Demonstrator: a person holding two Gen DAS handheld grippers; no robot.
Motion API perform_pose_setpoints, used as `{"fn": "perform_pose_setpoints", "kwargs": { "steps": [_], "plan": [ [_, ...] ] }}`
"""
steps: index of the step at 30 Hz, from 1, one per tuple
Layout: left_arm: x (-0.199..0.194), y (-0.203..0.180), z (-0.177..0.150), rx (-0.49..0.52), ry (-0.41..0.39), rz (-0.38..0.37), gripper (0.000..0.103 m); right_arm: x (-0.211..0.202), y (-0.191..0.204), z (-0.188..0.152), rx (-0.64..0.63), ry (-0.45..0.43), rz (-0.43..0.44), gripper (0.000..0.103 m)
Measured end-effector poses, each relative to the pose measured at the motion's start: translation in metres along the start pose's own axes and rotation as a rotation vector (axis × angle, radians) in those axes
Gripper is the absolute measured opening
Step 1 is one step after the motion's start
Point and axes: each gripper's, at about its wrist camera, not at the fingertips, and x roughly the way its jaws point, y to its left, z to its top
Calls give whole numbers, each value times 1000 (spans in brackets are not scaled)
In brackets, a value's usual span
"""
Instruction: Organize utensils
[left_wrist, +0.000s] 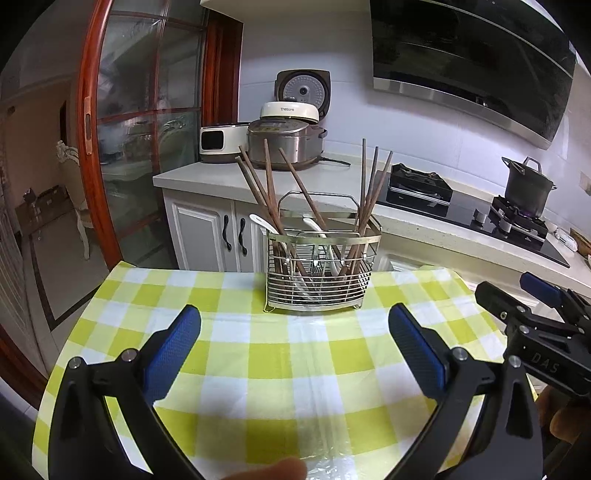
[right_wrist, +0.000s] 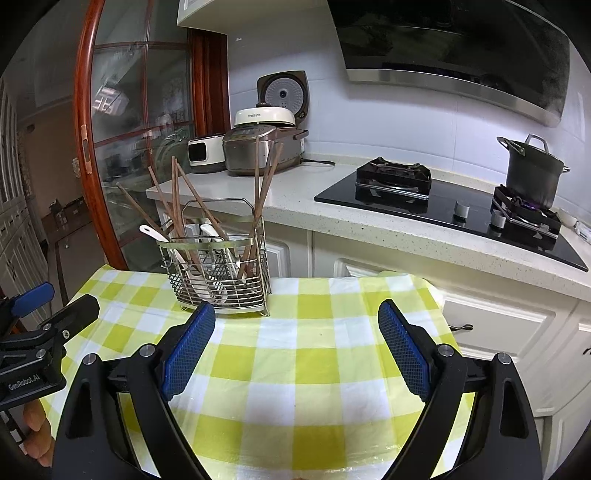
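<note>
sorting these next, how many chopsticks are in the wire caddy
7 visible: four lean left in the wire caddy, three stand at its right end. Others may be hidden.

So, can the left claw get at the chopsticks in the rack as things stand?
Probably yes: the left claw is open and empty, facing the rack across bare tablecloth, and the chopsticks stick up well above its rim.
</note>
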Motion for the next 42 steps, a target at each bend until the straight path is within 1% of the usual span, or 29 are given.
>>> {"fn": "perform_pose_setpoints", "kwargs": {
  "steps": [14,42],
  "plan": [
    [3,6,0,-7,-1,4,99,-1,-3,1,2,-2,0,85],
    [1,4,1,-3,-4,2,99,-4,-6,4,0,-8,1,85]
  ]
}}
